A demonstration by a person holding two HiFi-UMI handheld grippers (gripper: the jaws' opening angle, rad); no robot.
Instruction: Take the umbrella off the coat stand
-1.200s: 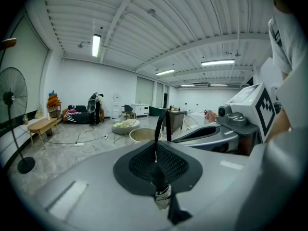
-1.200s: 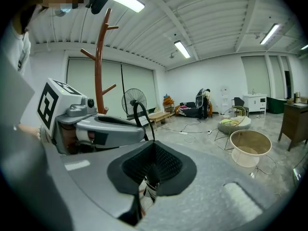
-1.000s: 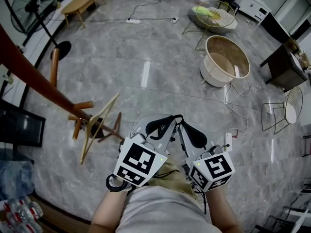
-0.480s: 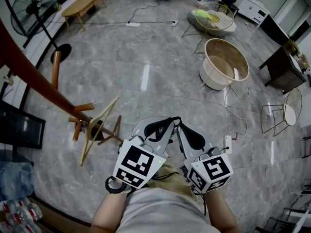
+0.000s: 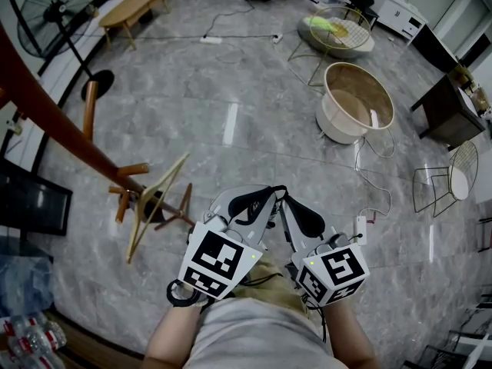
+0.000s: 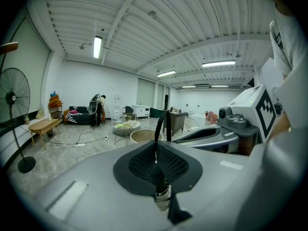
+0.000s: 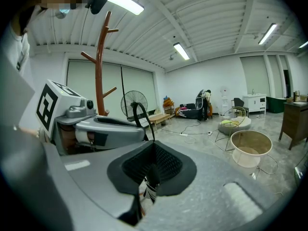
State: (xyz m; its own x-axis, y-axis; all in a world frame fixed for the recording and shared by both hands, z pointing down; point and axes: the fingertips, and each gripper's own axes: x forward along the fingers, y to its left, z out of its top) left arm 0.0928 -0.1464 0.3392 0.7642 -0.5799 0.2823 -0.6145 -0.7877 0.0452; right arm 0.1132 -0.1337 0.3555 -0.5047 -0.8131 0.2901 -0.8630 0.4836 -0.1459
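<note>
Resting side by side, the left tool (image 5: 269,193) and right tool (image 5: 290,202) were held shut, nothing gripped. A pale slender item (image 5: 157,202), possibly the umbrella, was seen at the coat stand (image 5: 61,129) foot, left of both tools and apart from them.

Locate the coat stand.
In the head view the coat stand slants in from the left edge, its base just left of the left gripper, the floor fan beyond it.
</note>
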